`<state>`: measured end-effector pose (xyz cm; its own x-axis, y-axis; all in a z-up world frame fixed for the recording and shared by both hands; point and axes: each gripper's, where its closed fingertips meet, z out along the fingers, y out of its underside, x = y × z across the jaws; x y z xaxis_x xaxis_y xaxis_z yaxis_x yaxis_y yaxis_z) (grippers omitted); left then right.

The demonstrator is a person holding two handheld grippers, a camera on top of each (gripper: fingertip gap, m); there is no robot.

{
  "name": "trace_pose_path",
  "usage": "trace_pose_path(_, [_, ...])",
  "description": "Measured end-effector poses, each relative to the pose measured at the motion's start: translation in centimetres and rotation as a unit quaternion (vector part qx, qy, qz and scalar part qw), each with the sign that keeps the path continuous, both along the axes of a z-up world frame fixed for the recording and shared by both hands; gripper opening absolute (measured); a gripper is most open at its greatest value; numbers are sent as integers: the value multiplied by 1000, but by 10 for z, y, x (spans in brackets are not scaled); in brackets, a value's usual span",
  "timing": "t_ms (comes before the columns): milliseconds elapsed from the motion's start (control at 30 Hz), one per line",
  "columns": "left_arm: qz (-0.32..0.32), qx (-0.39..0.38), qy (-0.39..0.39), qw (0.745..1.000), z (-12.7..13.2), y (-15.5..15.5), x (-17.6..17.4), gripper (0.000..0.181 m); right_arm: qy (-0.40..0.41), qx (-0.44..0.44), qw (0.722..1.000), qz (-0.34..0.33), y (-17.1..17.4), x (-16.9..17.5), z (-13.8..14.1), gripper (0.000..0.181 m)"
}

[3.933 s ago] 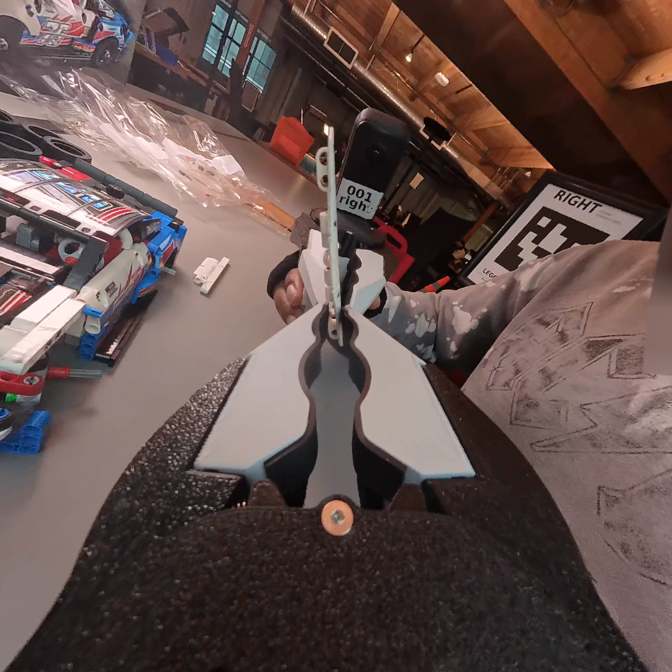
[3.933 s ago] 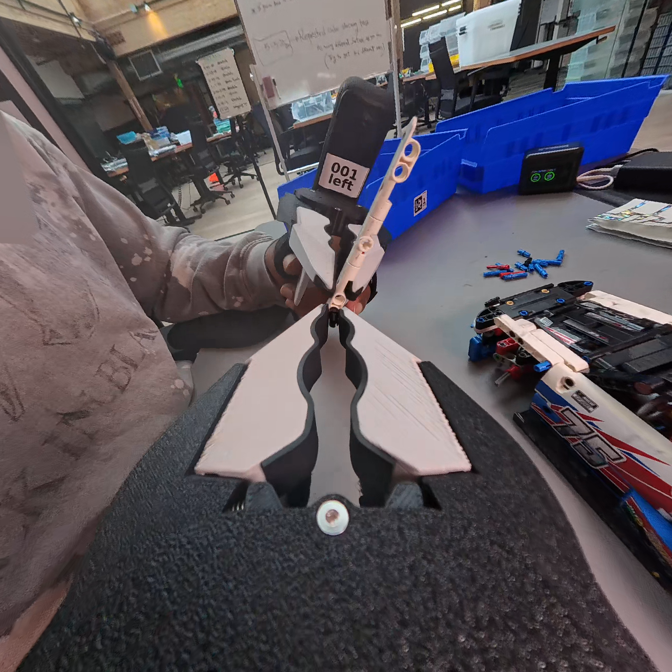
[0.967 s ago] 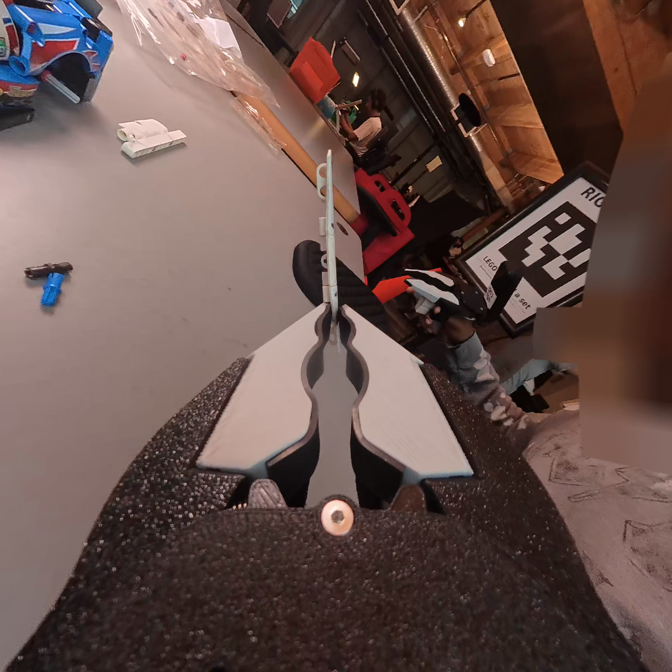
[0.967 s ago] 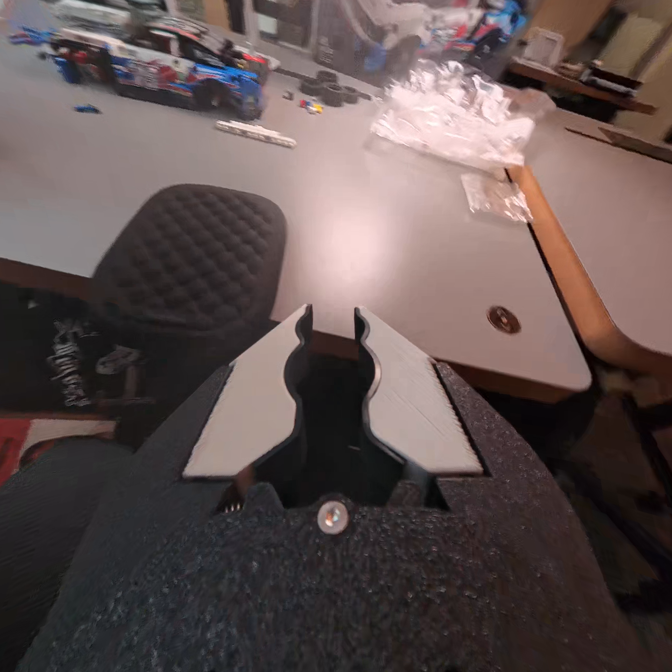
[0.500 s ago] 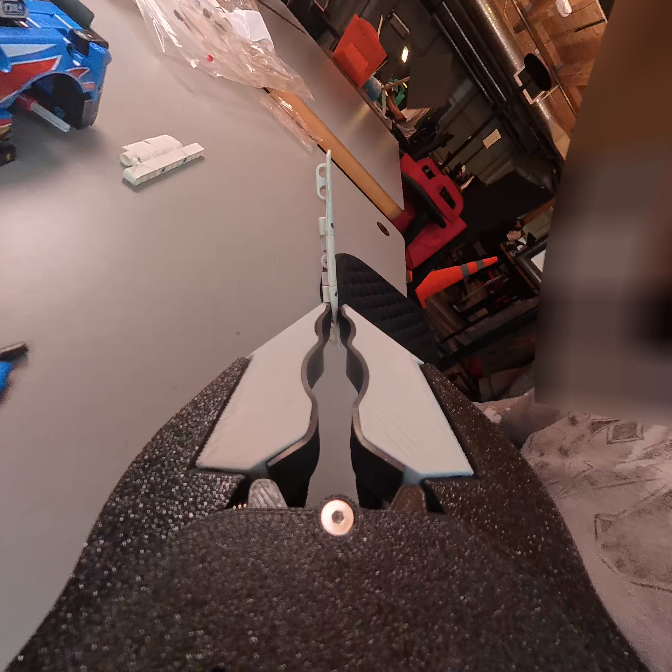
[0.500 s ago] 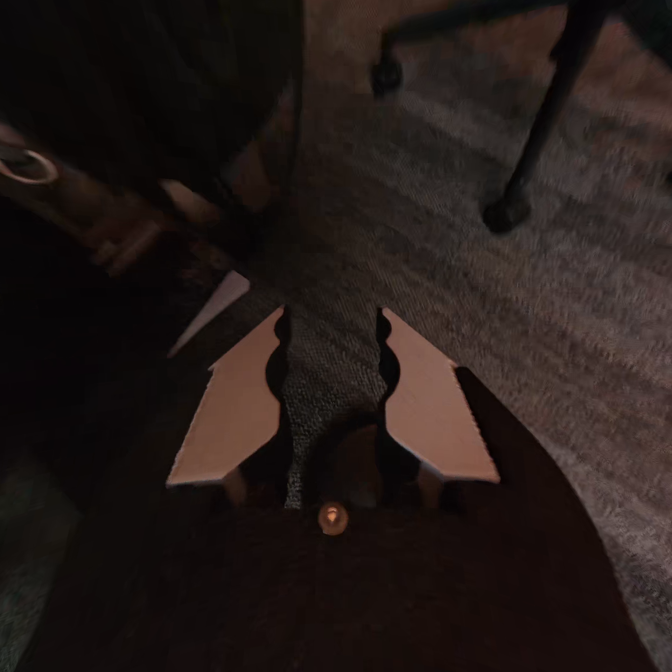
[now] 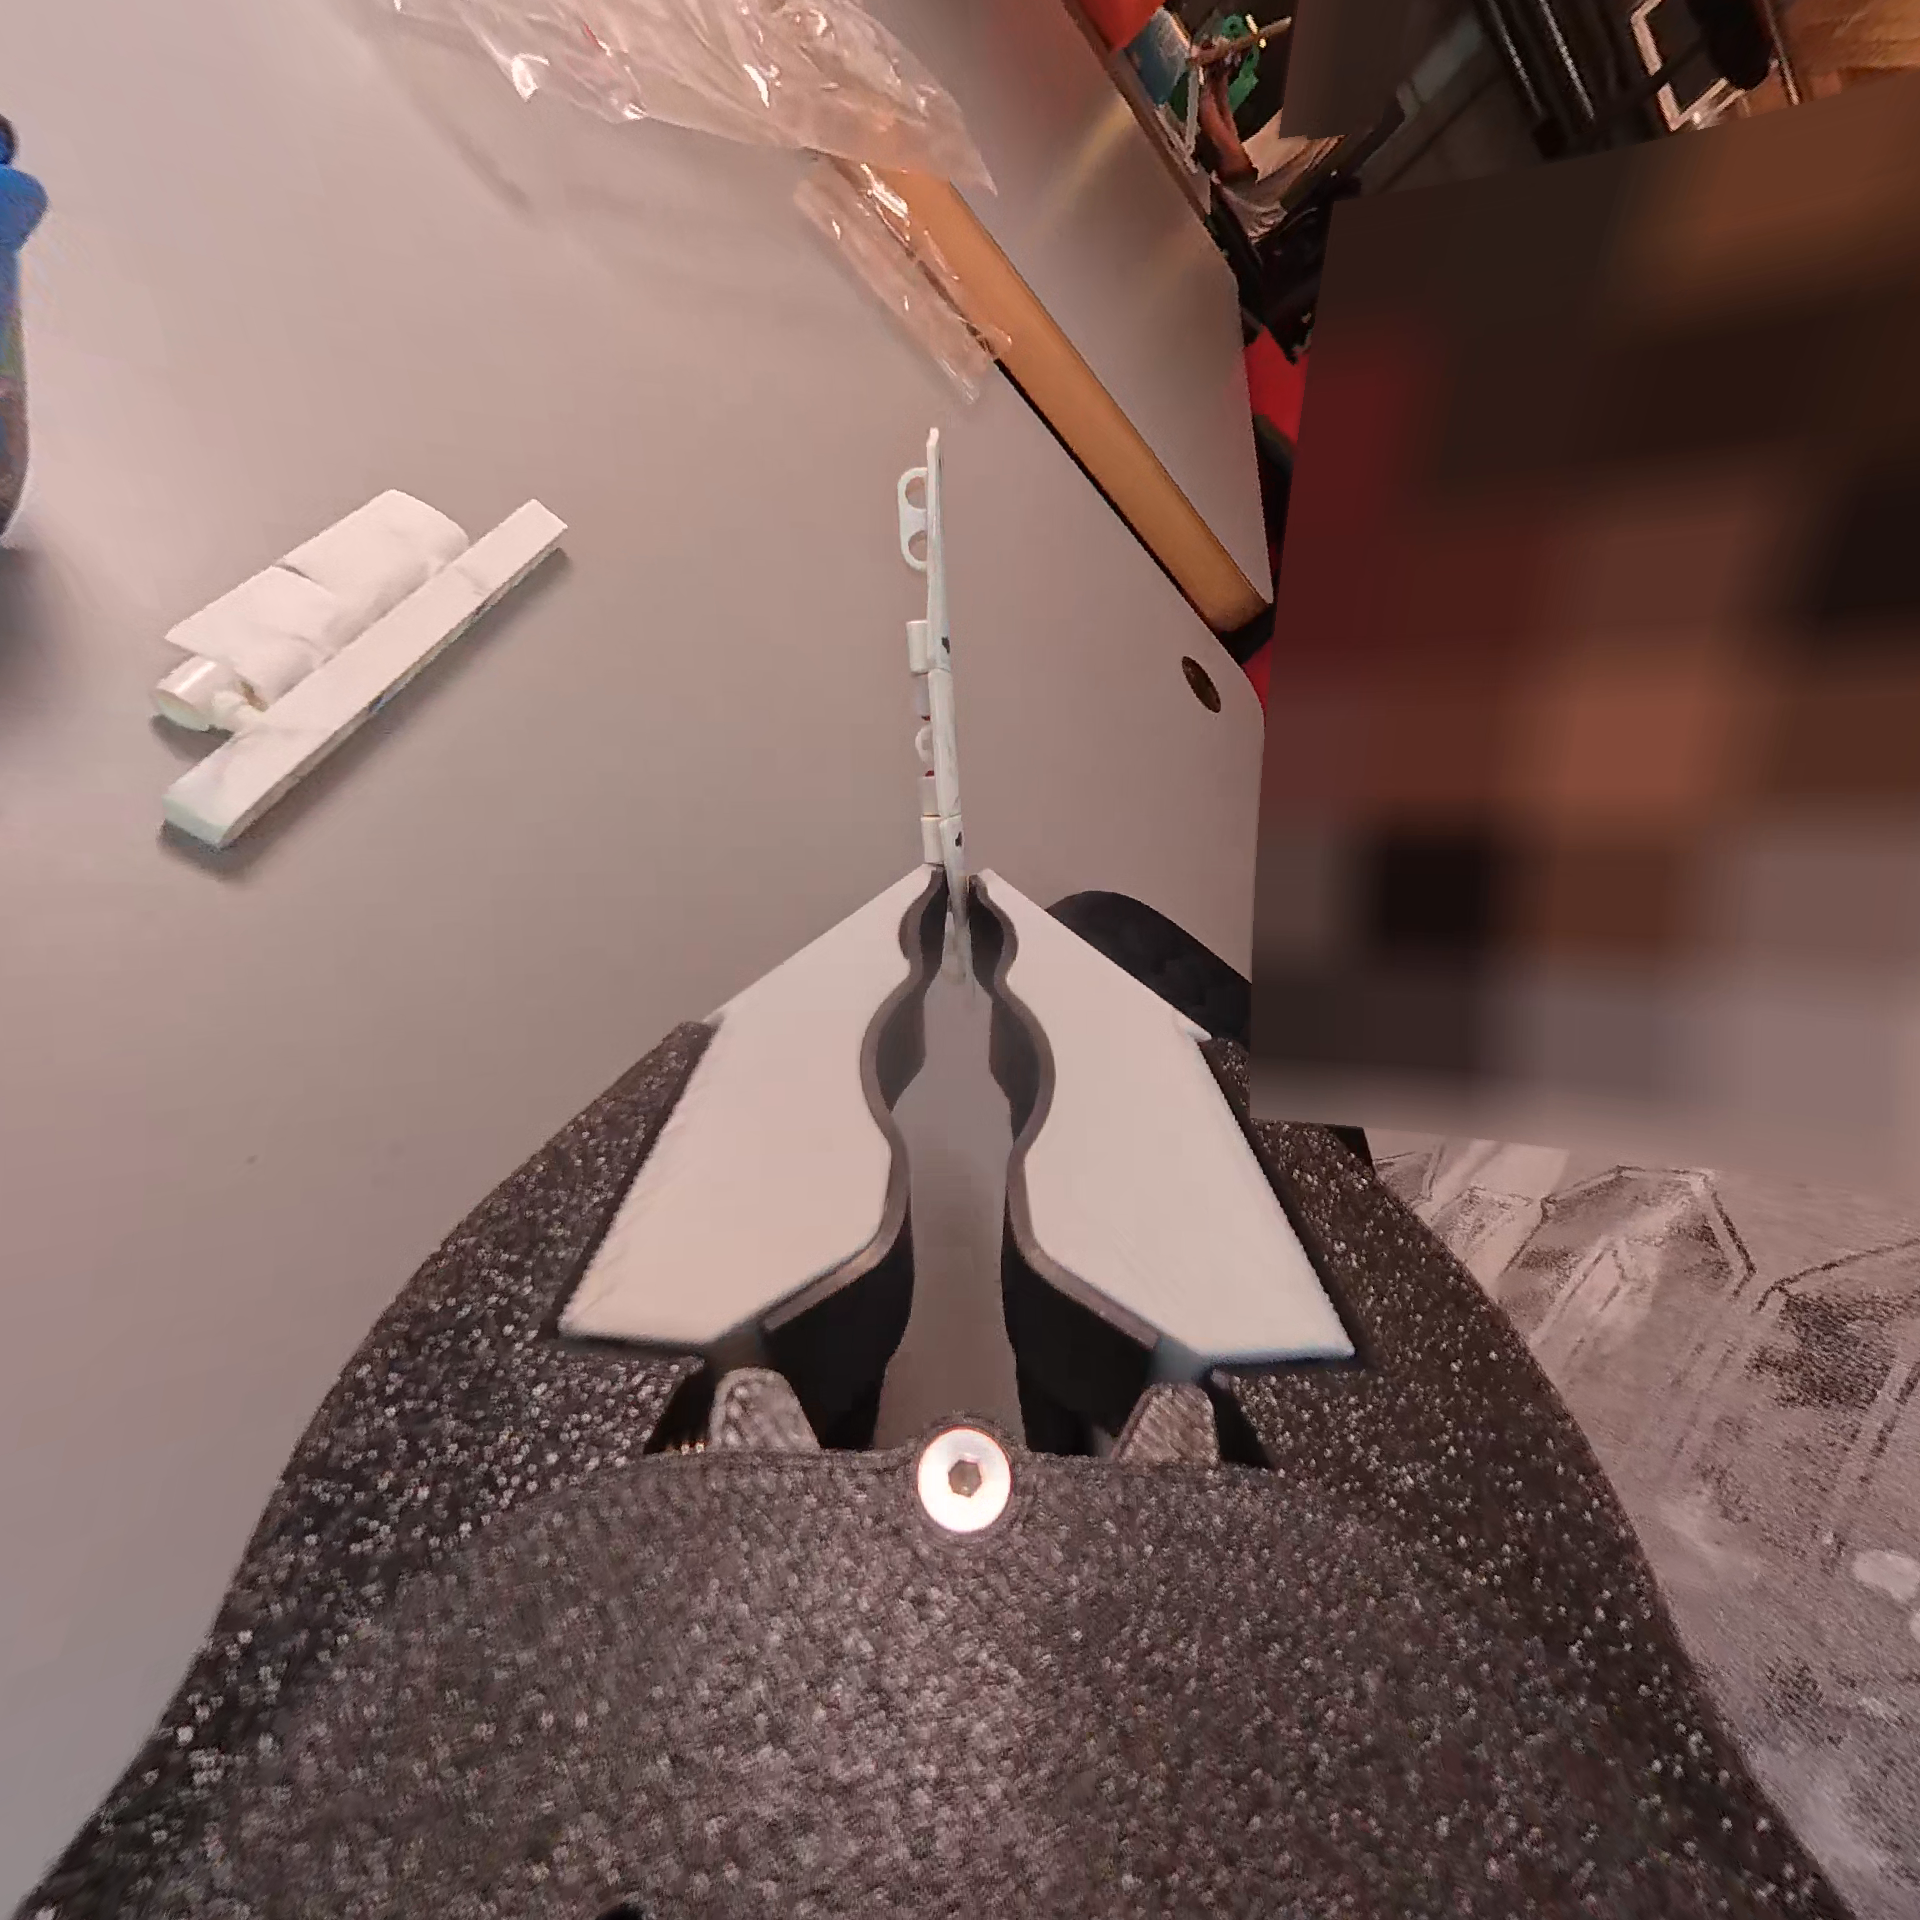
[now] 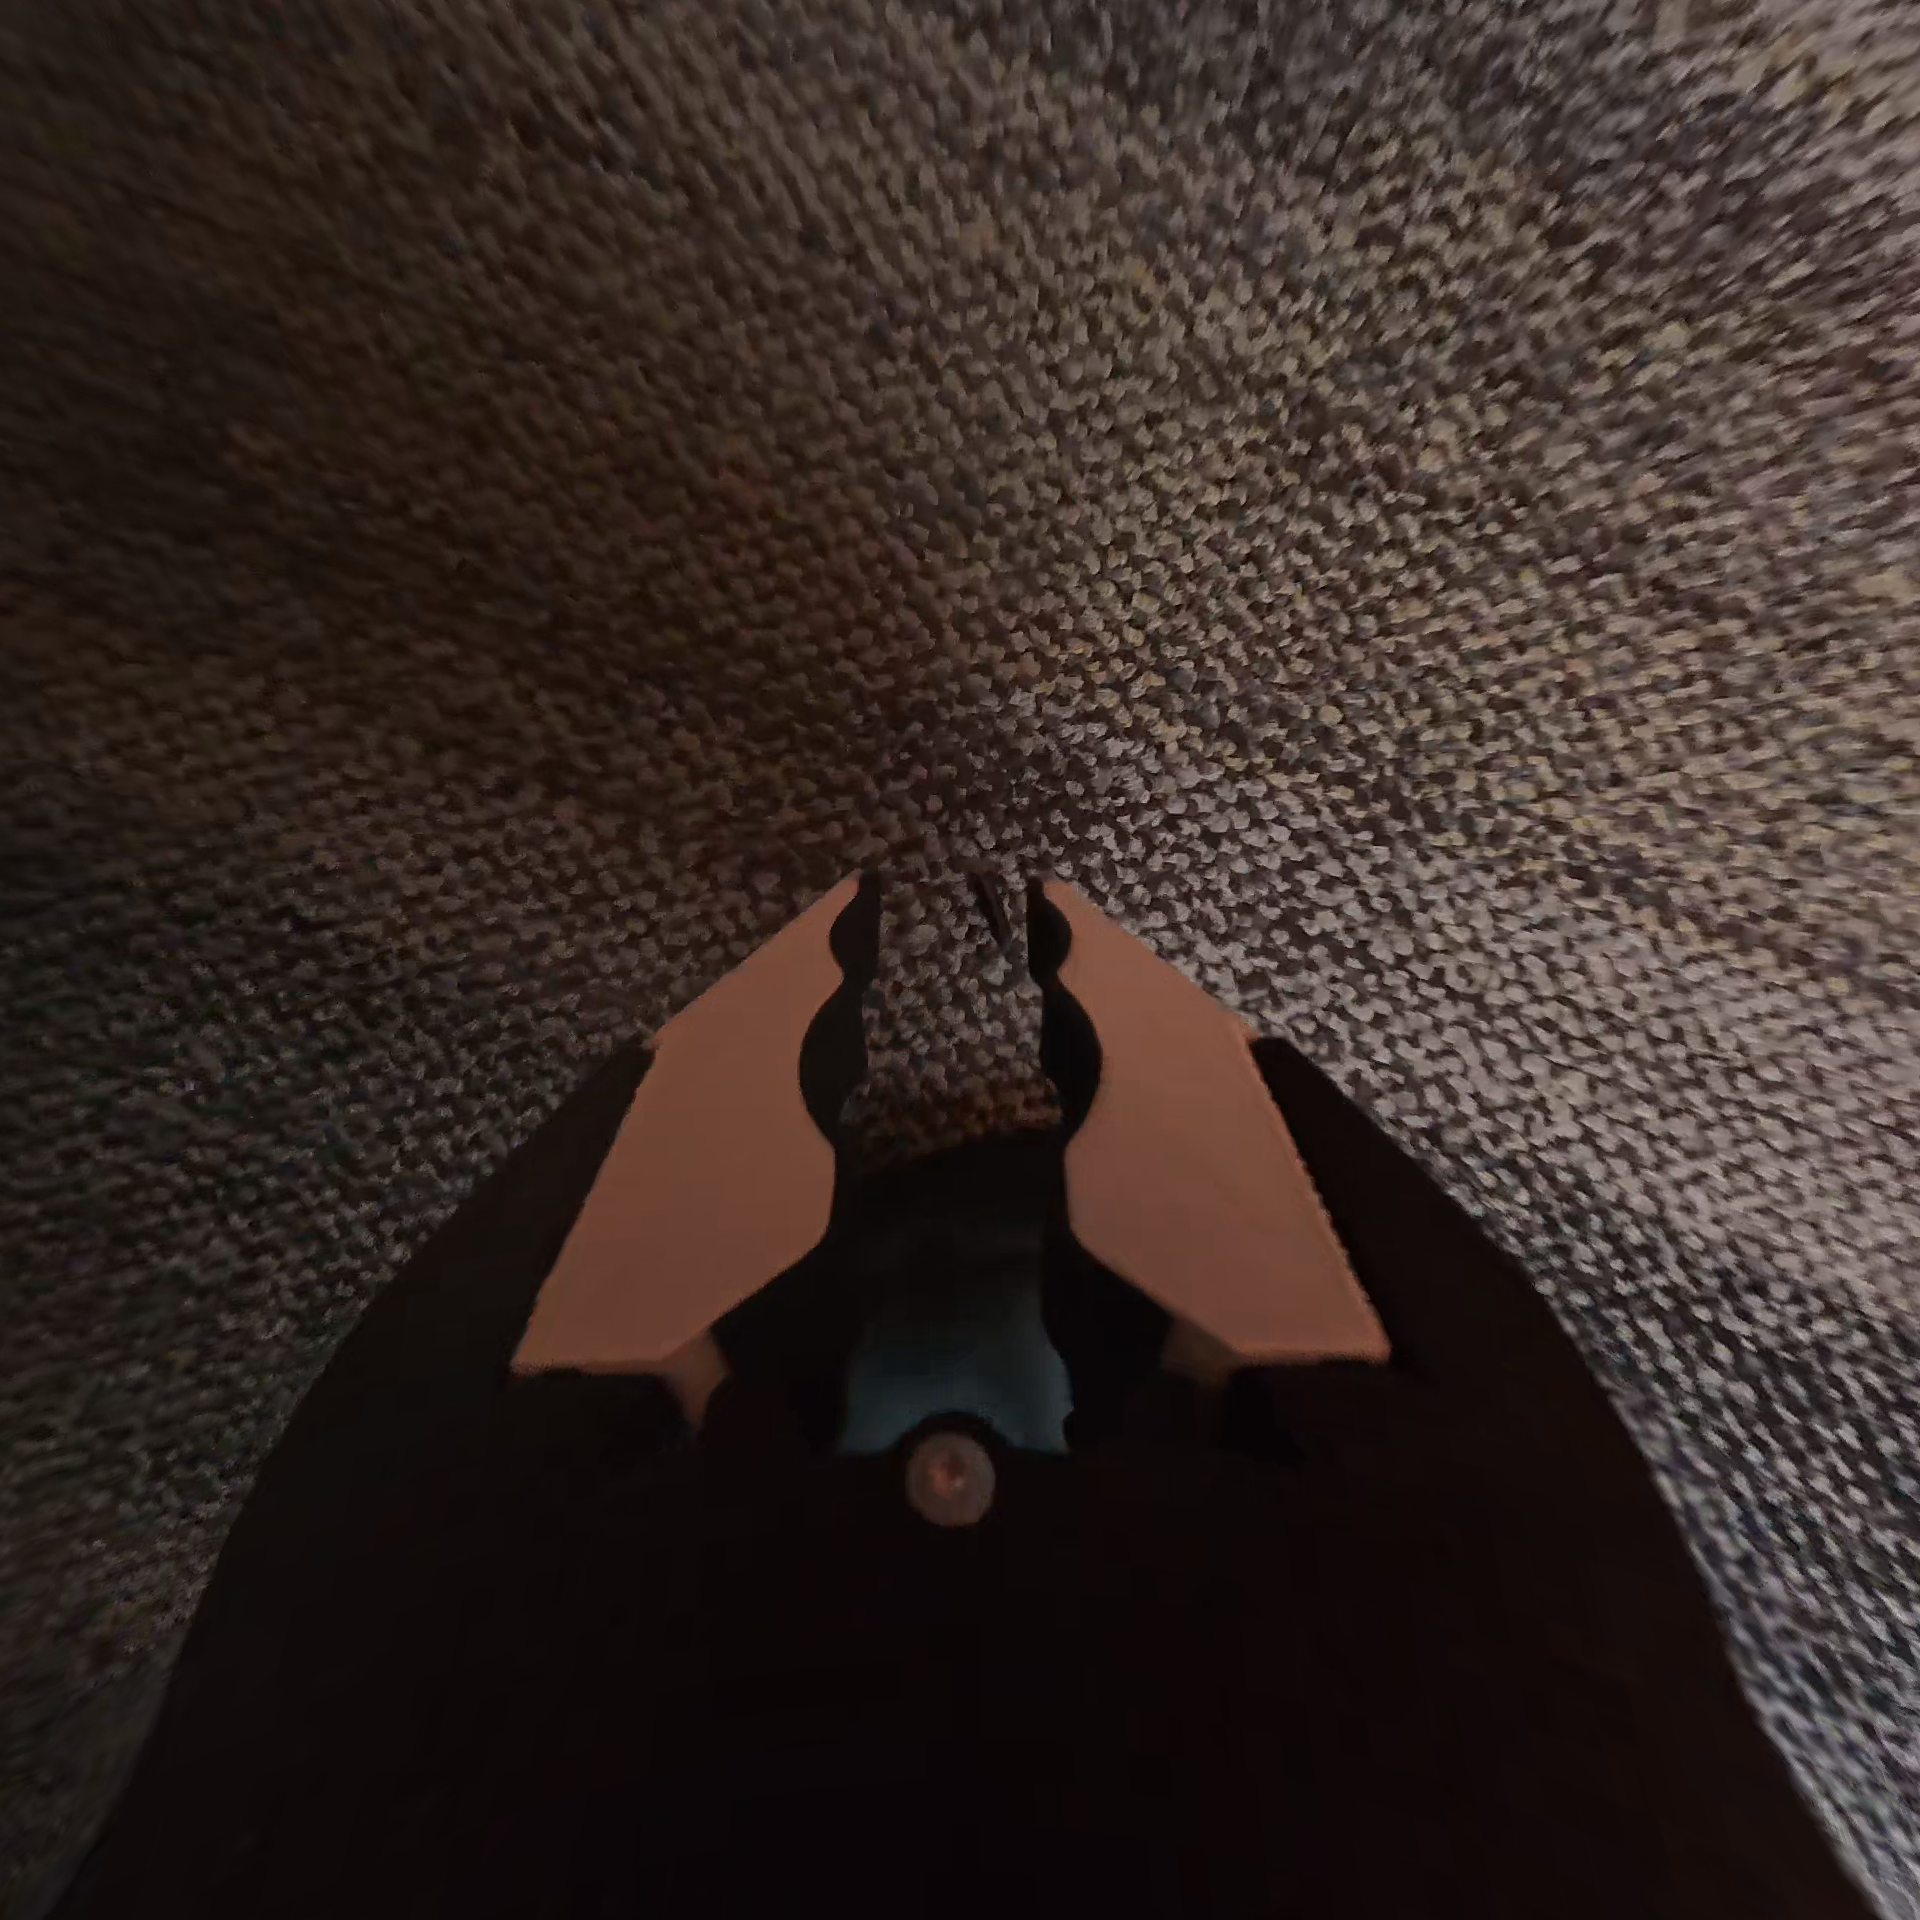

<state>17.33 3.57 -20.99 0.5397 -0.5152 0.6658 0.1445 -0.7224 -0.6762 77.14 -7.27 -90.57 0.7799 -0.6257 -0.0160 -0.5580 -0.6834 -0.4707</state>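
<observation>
1. Grey table (image 7: 436, 935) fills the left wrist view; speckled carpet (image 8: 1039, 416) fills the right wrist view.
2. At the table's left lies a white brick assembly (image 7: 343, 649); clear plastic bags (image 7: 748, 94) sit at the far edge, well apart from it.
3. Left gripper (image 7: 953, 896): the fingers are pressed together on the lower end of a thin white brick strip (image 7: 932, 644), which stands upright above the table.
4. Keep that pinch firm and the strip vertical; a slim part held by one end is likely to pivot.
5. Right gripper (image 8: 951, 904): the fingers are spread and hold nothing, the tips close over the carpet.
6. A small dark sliver (image 8: 989, 914) lies on the carpet between the tips; its kind cannot be told.
7. Judged from this, lower squarely and straddle the sliver before closing.
</observation>
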Motion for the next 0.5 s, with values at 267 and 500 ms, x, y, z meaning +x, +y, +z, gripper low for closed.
trace_pose_path(267, [-41, -26, 11, 999, -12, 9, 33, 2, 32, -46, 998, 11, -10, 2, -44, 23])
trace_pose_path(500, [-51, -35, 25, 998, -17, 4, 38, 2, 3, -36, 999, 33, -9, 2, -46, 15])
